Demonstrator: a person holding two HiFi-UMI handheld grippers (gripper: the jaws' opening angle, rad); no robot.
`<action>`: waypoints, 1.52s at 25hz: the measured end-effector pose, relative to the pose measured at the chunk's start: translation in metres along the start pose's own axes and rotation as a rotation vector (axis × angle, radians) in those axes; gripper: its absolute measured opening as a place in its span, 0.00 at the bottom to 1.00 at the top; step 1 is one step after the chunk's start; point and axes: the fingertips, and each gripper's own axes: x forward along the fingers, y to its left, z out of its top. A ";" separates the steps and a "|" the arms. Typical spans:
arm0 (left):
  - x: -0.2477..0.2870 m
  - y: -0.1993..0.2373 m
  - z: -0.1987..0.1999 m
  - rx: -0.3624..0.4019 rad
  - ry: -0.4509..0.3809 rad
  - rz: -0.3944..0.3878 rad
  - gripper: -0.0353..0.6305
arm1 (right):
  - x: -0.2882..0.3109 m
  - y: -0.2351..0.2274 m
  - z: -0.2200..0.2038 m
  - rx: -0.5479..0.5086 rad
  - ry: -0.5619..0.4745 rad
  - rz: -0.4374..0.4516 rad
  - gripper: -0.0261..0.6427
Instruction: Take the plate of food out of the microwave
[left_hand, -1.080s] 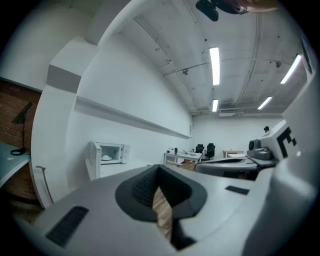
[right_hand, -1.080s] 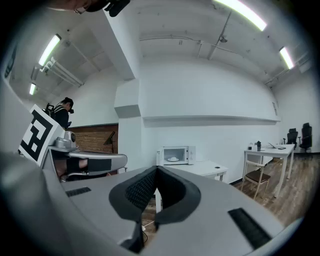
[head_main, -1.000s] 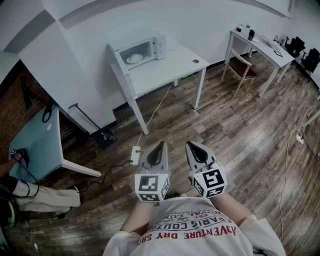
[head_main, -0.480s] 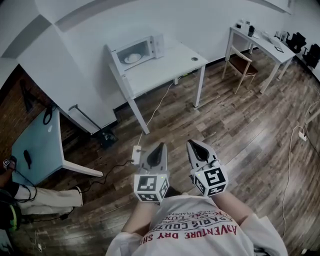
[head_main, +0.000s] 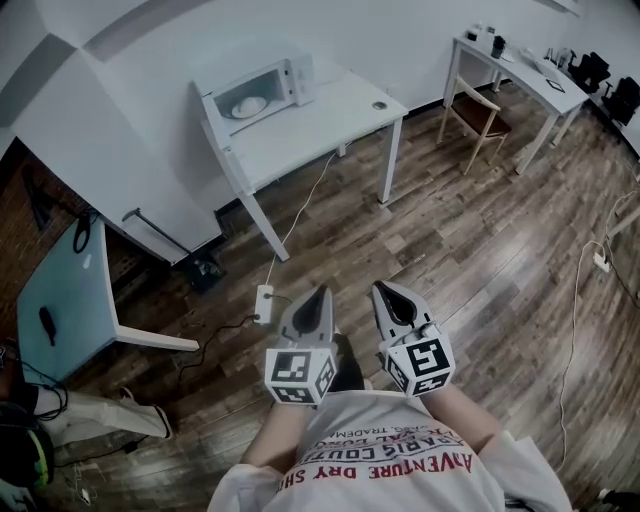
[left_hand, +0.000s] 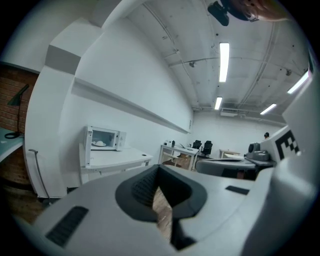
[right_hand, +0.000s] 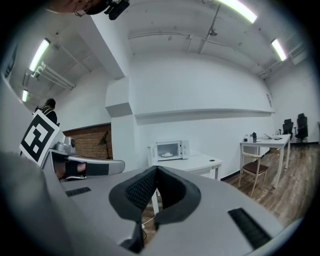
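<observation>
Microwave (head_main: 255, 93) now further left, left gripper (head_main: 321, 293) and right gripper (head_main: 381, 291) fingers pressed together

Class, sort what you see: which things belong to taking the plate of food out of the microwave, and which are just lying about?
Job: microwave, plate of food, white table under it.
Lying about: wooden chair, far desk, power strip.

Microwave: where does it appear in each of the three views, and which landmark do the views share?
Head view: the microwave is at upper left, door open, on the white table.
Left gripper view: left of centre, small, on the same table.
Right gripper view: near the centre.
Shared landmark: the white table under it.
</observation>
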 end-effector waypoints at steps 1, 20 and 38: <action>0.006 0.002 -0.001 0.000 0.005 -0.001 0.06 | 0.006 -0.004 0.000 0.001 0.001 -0.001 0.05; 0.211 0.141 0.081 -0.054 -0.025 0.000 0.06 | 0.235 -0.091 0.043 0.039 0.072 0.039 0.05; 0.343 0.258 0.105 -0.081 0.004 0.099 0.06 | 0.425 -0.140 0.057 0.024 0.110 0.161 0.06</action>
